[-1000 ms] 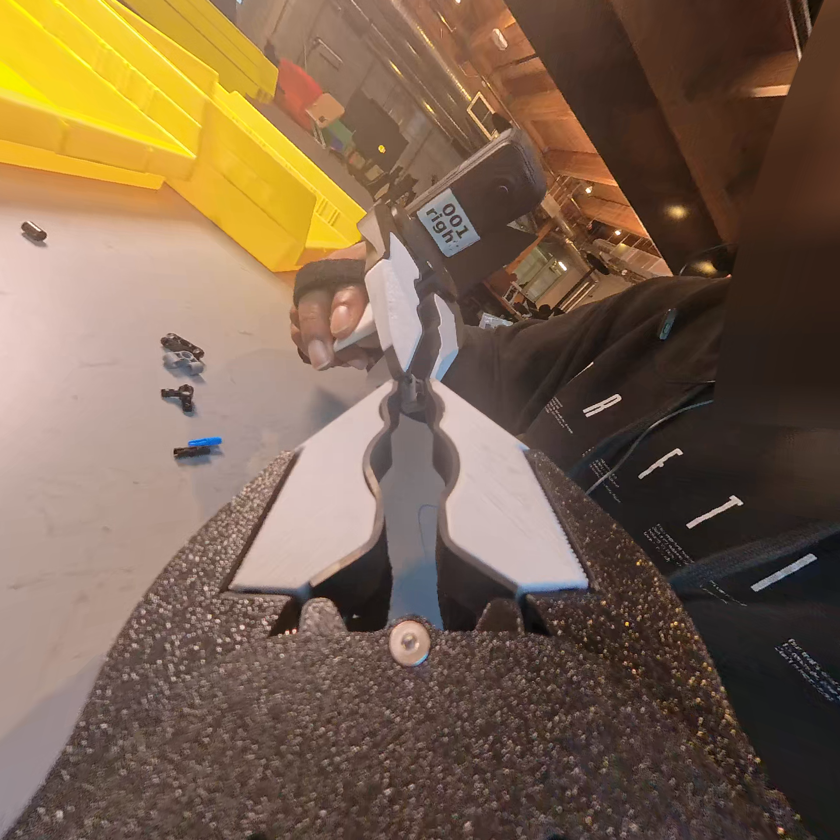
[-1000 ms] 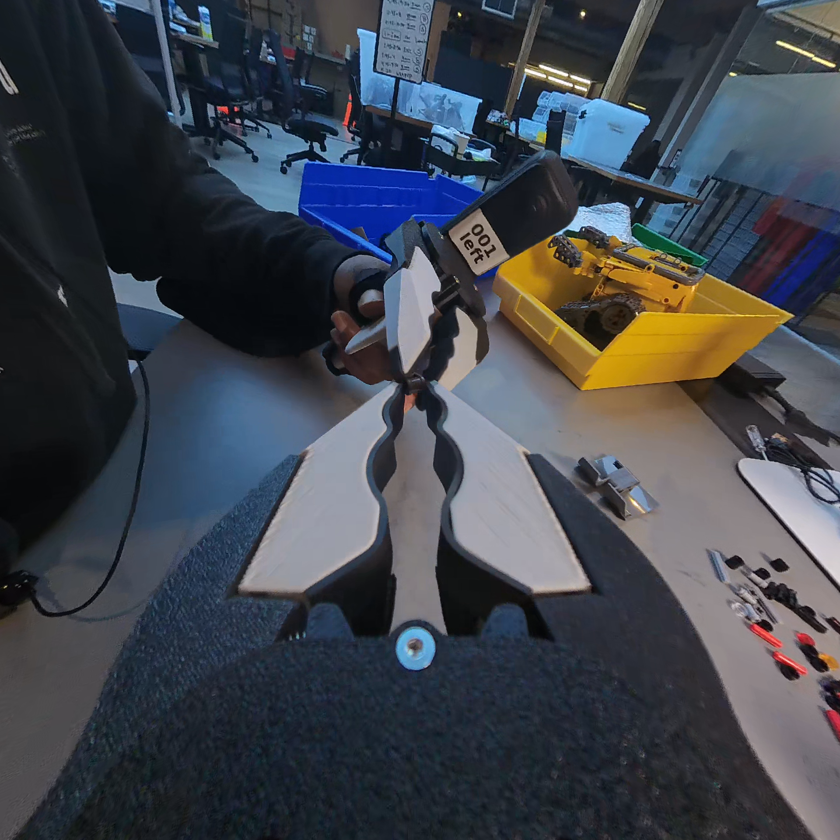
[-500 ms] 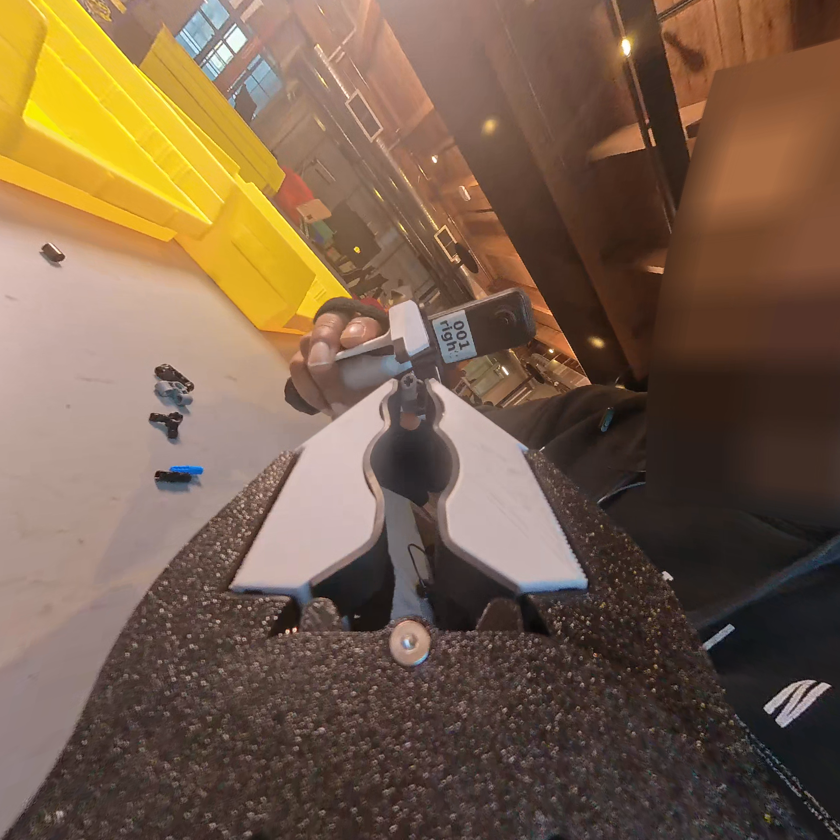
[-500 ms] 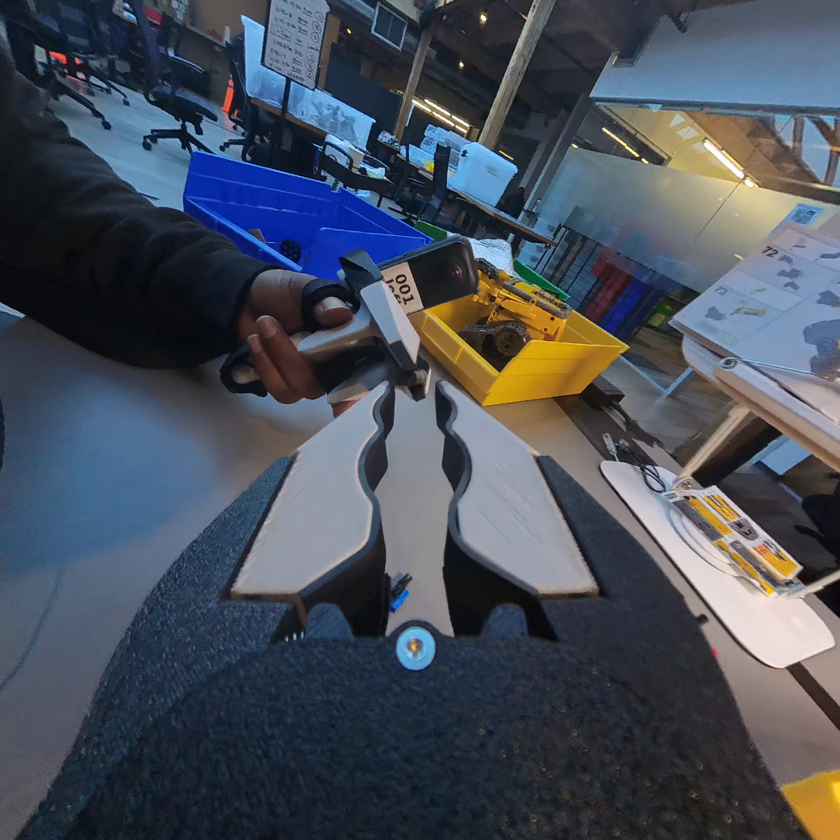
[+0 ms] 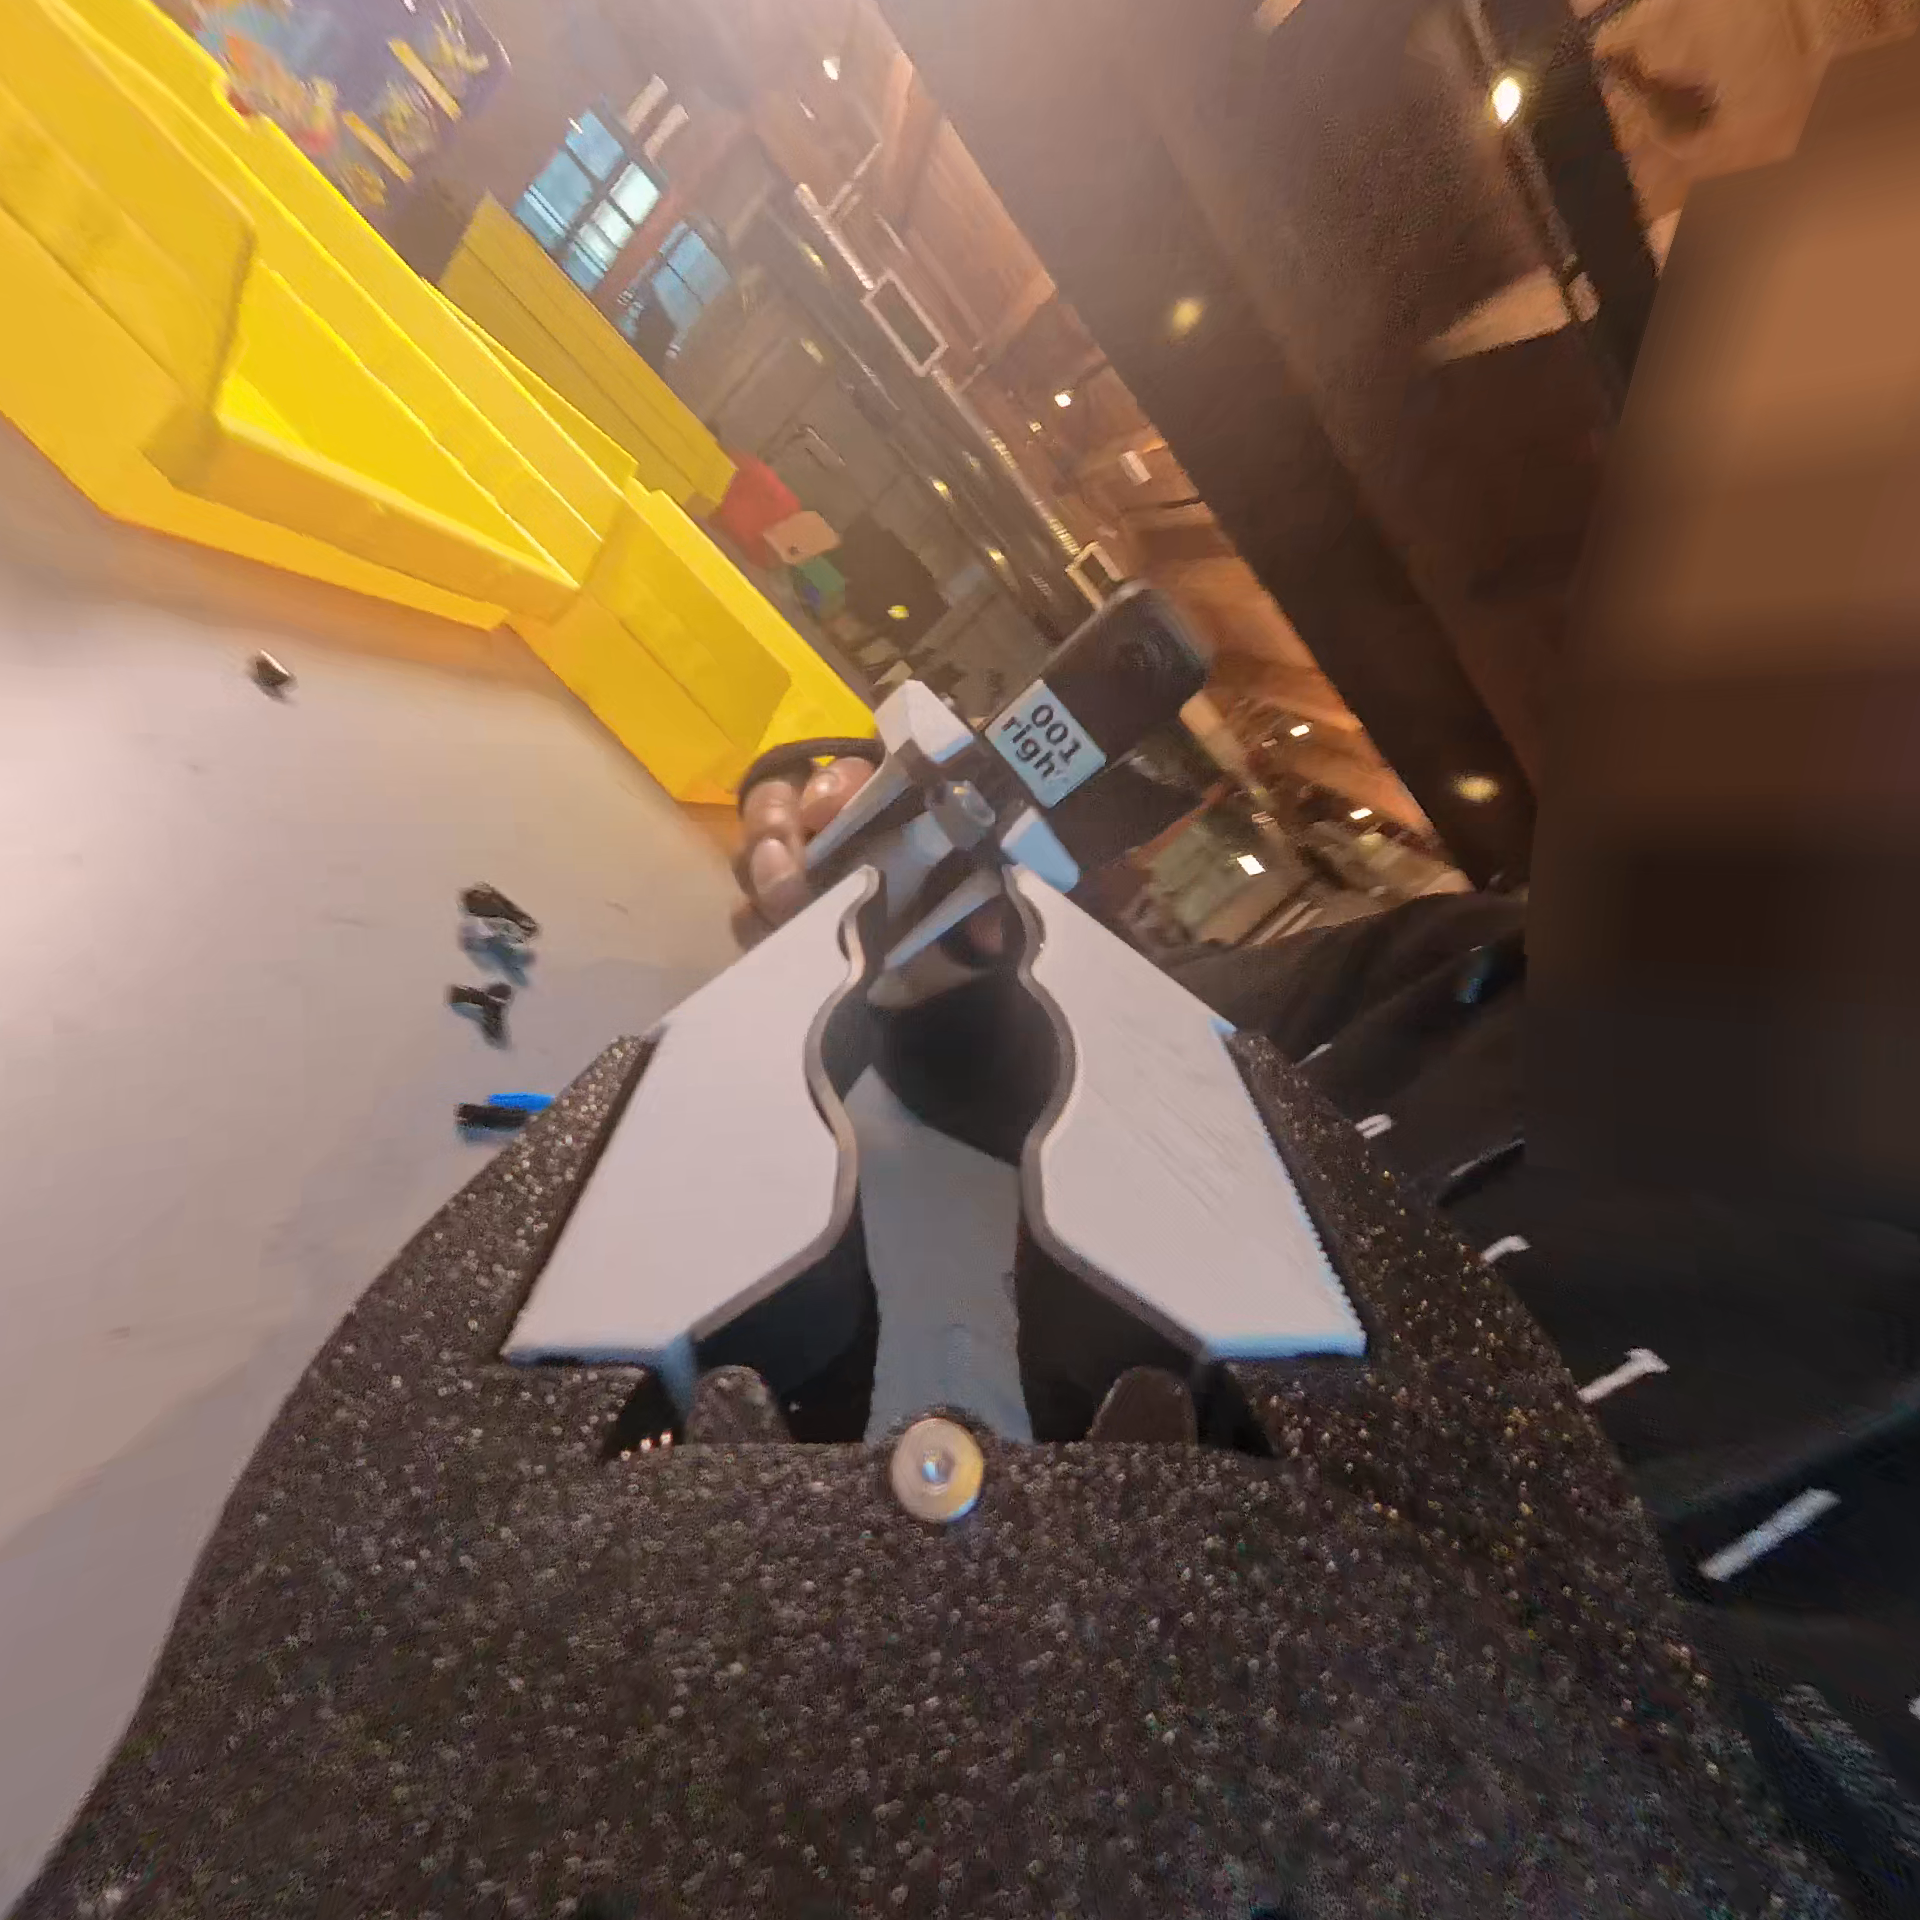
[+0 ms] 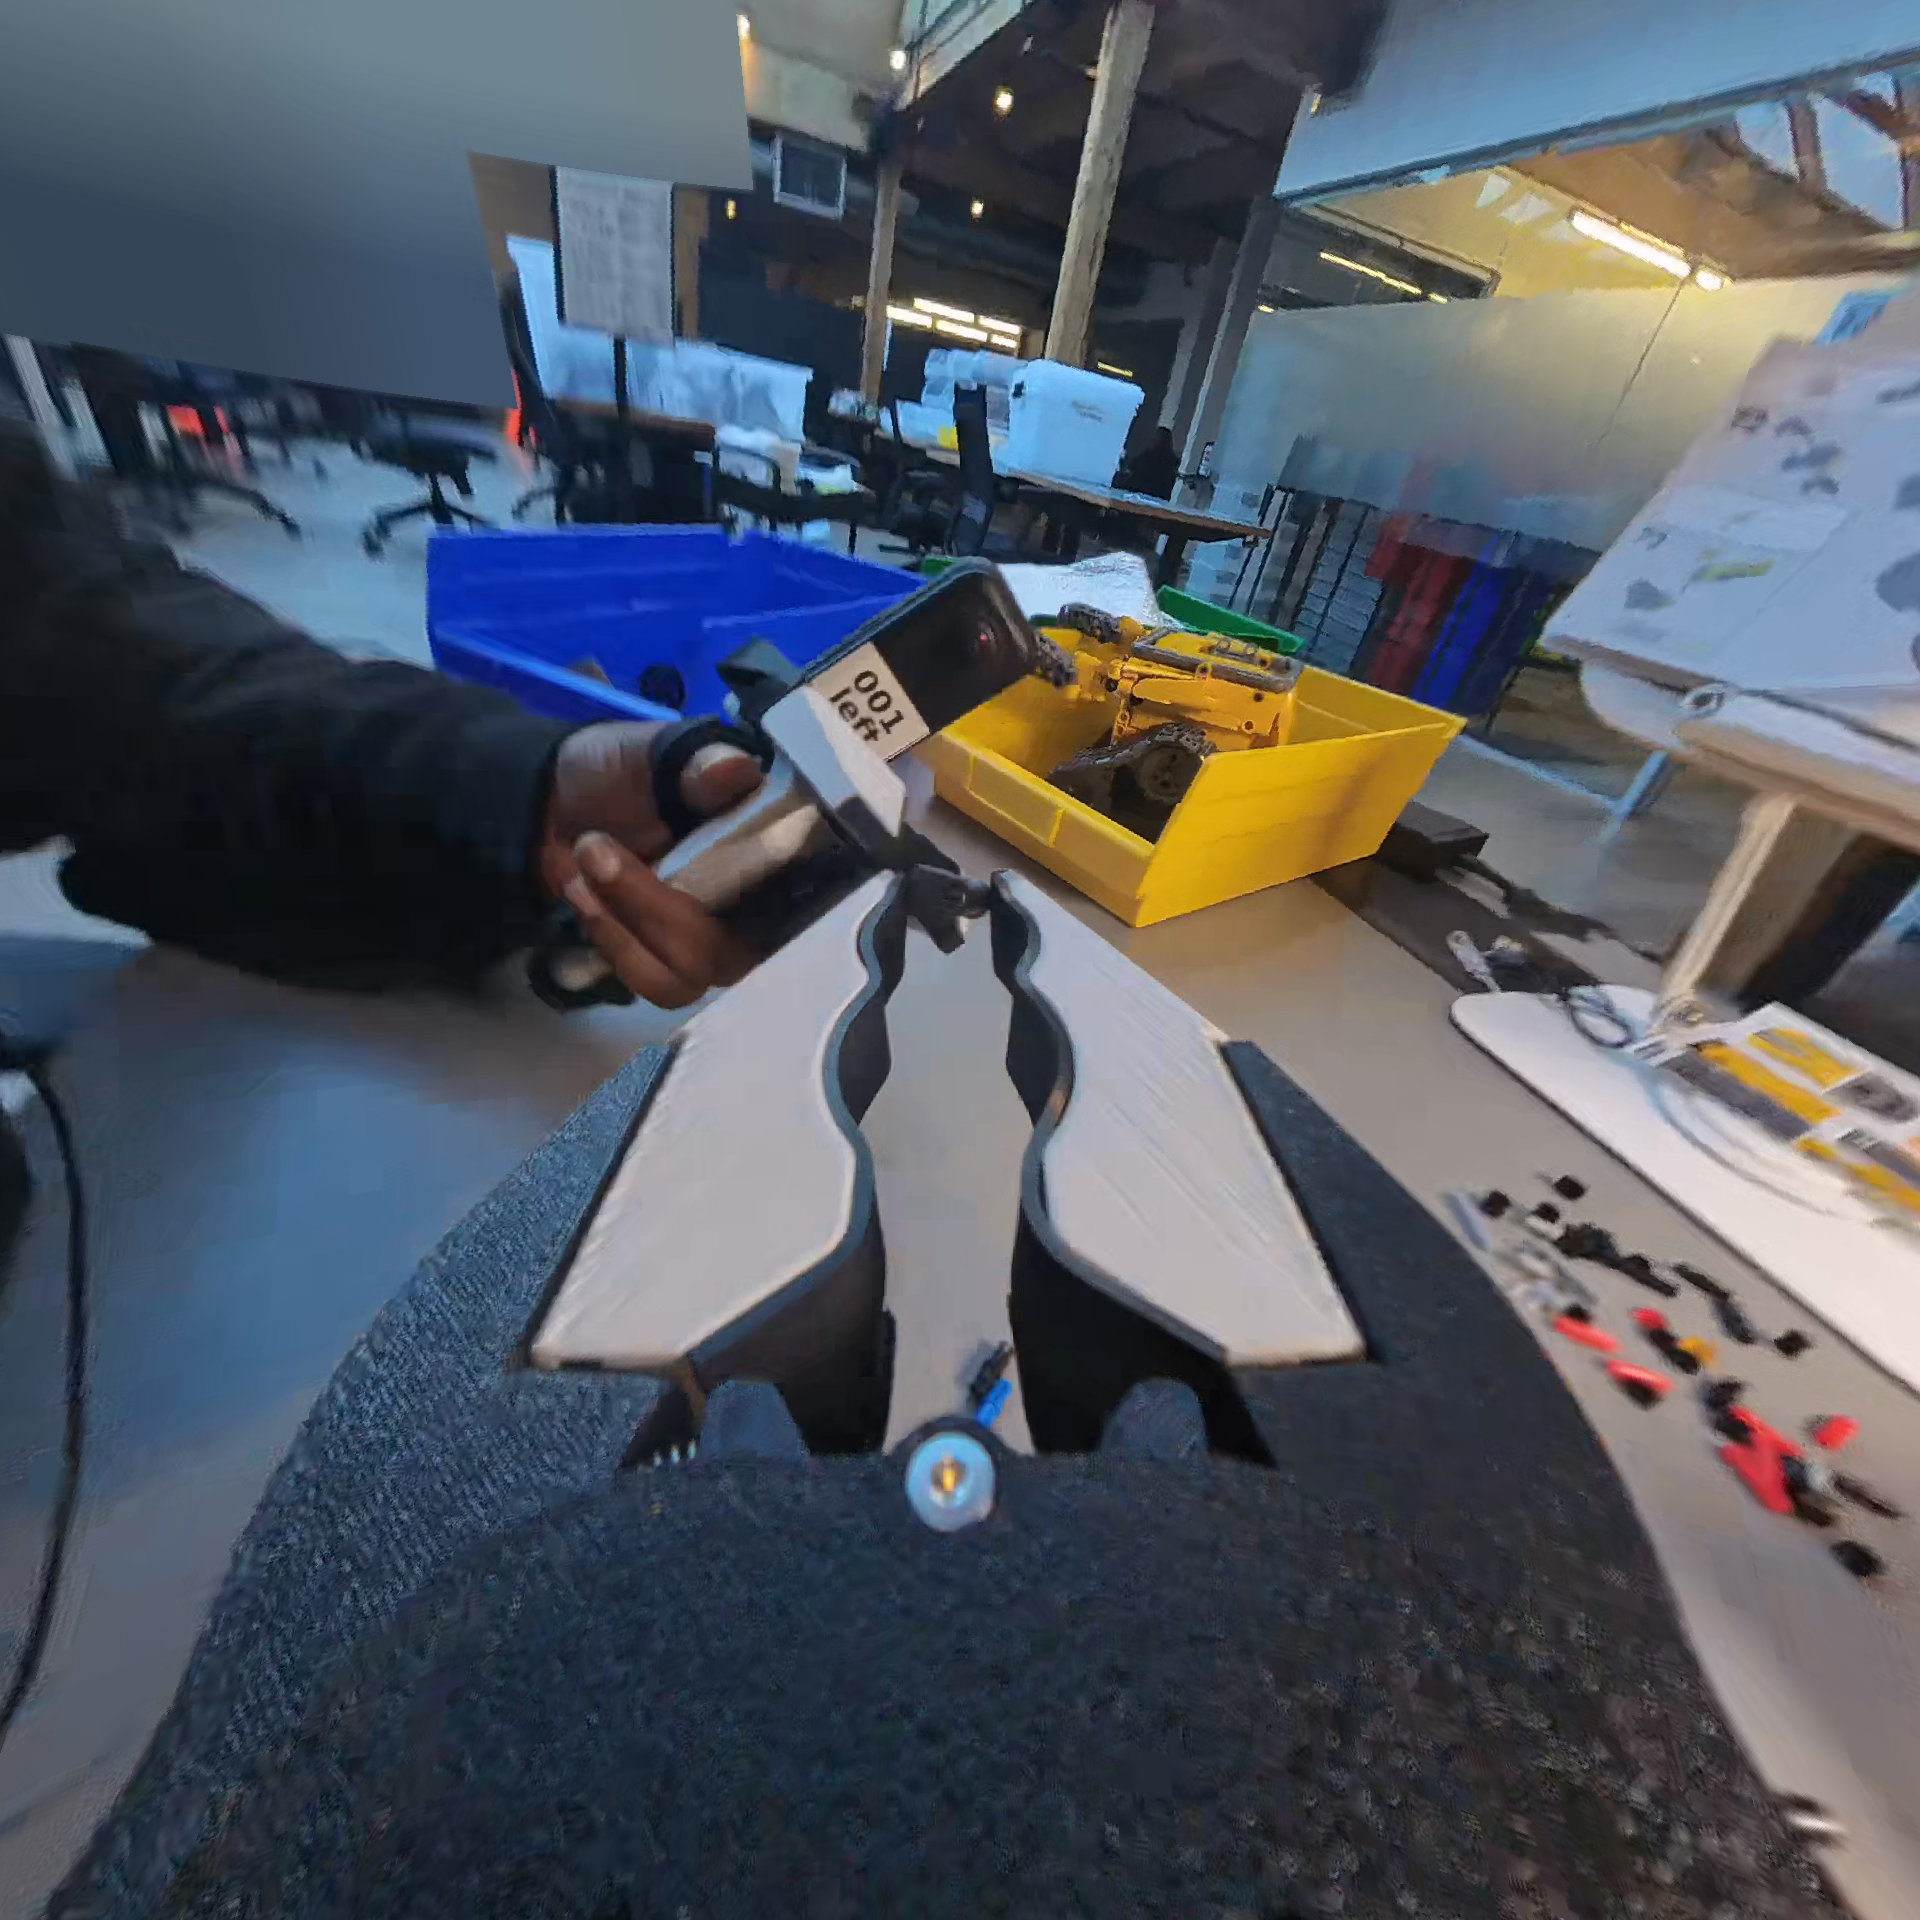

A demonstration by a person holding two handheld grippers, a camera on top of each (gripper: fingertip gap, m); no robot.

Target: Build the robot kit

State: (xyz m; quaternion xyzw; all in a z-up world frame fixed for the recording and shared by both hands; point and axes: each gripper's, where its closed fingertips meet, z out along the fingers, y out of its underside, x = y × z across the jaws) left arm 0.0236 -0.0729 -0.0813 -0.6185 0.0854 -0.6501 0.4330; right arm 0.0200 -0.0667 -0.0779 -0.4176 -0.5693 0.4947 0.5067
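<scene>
Since a second ago right gripper [image 6: 943, 902] parted narrowly, tips just off small black part [image 6: 940, 904]; left gripper [image 5: 940, 883] narrowly open beside it, near yellow bin [image 6: 1236, 821].

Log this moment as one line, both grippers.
left gripper: open | right gripper: small black part between tips, grip unclear | grey table: loose parts
</scene>
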